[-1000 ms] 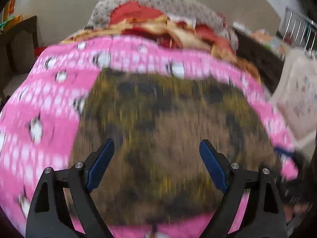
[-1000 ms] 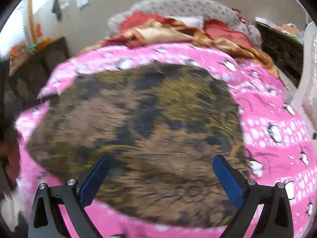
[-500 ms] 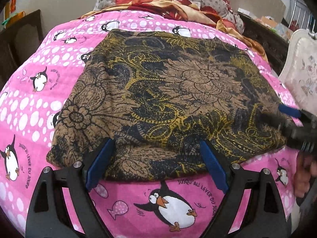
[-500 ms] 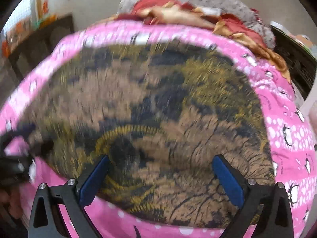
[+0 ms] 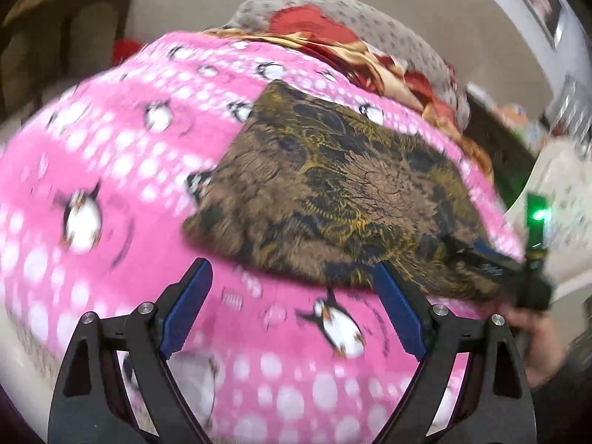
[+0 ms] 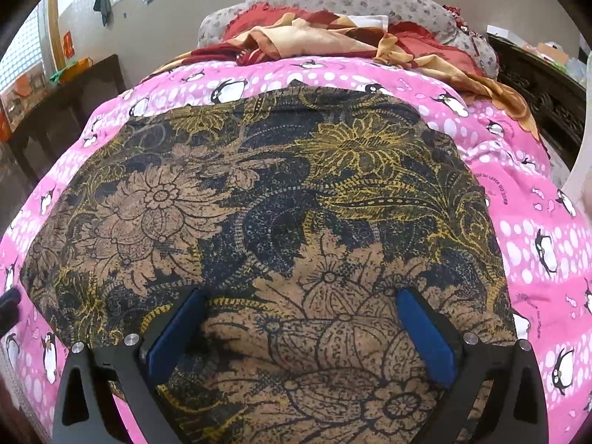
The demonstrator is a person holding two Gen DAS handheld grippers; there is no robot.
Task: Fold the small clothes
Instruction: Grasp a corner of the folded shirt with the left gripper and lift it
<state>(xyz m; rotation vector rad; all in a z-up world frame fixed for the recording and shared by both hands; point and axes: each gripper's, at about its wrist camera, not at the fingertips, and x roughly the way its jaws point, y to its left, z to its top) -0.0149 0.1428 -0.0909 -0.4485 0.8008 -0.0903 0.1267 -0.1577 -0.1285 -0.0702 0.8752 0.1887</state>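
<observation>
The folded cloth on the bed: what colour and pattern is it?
The cloth is brown and black with yellow-gold floral print, clearest in the right wrist view.

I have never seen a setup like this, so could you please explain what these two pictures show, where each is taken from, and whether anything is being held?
There is no robot: a person carries a two-finger gripper in each hand, each with a wide-angle camera looking along its fingers. One picture looks out from the left gripper, the other from the right gripper; the black arms with blue pads are their fingers. Both stand open and hold nothing. On the bed lies a pink penguin bedspread, and spread flat on it is a brown, black and yellow floral cloth. The right gripper hovers over the cloth's near part; the left is beside its edge. Rumpled red and gold fabric lies behind.
</observation>
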